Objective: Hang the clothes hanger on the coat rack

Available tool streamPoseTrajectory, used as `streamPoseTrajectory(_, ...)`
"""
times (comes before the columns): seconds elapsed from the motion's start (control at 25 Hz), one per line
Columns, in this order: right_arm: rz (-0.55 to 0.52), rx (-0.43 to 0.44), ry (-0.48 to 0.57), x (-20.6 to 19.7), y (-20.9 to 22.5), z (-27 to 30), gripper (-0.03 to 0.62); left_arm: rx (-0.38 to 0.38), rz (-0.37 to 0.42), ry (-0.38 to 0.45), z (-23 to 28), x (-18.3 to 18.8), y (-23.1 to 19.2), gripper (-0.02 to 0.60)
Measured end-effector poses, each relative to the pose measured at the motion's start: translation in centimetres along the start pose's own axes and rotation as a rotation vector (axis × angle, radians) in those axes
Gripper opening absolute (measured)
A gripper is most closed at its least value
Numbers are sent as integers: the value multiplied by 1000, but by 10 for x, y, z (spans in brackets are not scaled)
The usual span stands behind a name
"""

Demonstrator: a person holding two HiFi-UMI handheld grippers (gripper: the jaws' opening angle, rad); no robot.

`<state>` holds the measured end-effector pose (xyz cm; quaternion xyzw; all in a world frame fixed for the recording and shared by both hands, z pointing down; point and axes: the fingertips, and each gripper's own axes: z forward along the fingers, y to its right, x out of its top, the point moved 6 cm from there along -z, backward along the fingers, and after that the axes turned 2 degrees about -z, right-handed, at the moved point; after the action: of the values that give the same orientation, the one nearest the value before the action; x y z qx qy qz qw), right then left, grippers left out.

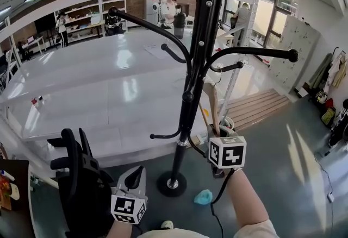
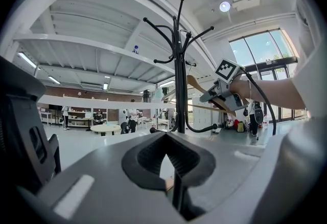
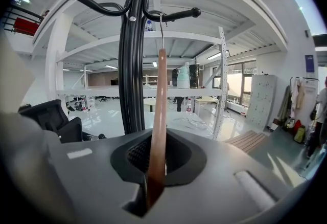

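The black coat rack point(image 1: 201, 41) stands on a round base point(image 1: 172, 183) right in front of me, its curved arms spreading at several heights. My right gripper point(image 1: 216, 132) is shut on the lower end of a wooden clothes hanger point(image 1: 213, 102), just right of the pole. In the right gripper view the hanger point(image 3: 159, 105) rises from between the jaws of the right gripper point(image 3: 157, 166), and its metal hook point(image 3: 162, 26) reaches up over a rack arm point(image 3: 171, 15). My left gripper point(image 1: 137, 174) is held low at the left, level, shut and empty. The left gripper view shows the rack point(image 2: 179, 64) and the hanger point(image 2: 194, 84).
A black office chair point(image 1: 76, 177) stands close at my lower left. Large white tables point(image 1: 81, 85) fill the space behind the rack. A blue cloth point(image 1: 204, 196) lies on the floor near the base. A wooden platform point(image 1: 261, 106) lies to the right. People stand far back.
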<state>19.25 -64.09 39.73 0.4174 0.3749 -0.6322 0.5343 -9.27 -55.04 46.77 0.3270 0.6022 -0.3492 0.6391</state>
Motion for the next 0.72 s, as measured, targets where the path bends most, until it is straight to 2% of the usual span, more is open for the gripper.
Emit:
streamPoseTrajectory(0.08, -1, -2, 30, 1, 0, -5, 56, -2, 4, 2, -2, 2, 4, 0)
streamPoseTrajectory(0.24, 8, -4, 120, 5, 3, -24, 188, 1, 13, 9, -9, 7, 13, 0)
streamPoseTrajectory(0.32, 19, -3, 167, 9, 5, -39, 227, 3, 17, 17, -12, 11, 19, 0)
streamPoseTrajectory(0.56, 4, 20, 290, 11, 11, -97, 228, 2, 22, 43, -23, 19, 45, 0)
streamPoseTrajectory(0.72, -22, 16, 341, -1, 15, -144, 130, -12, 30, 58, -35, 26, 73, 0)
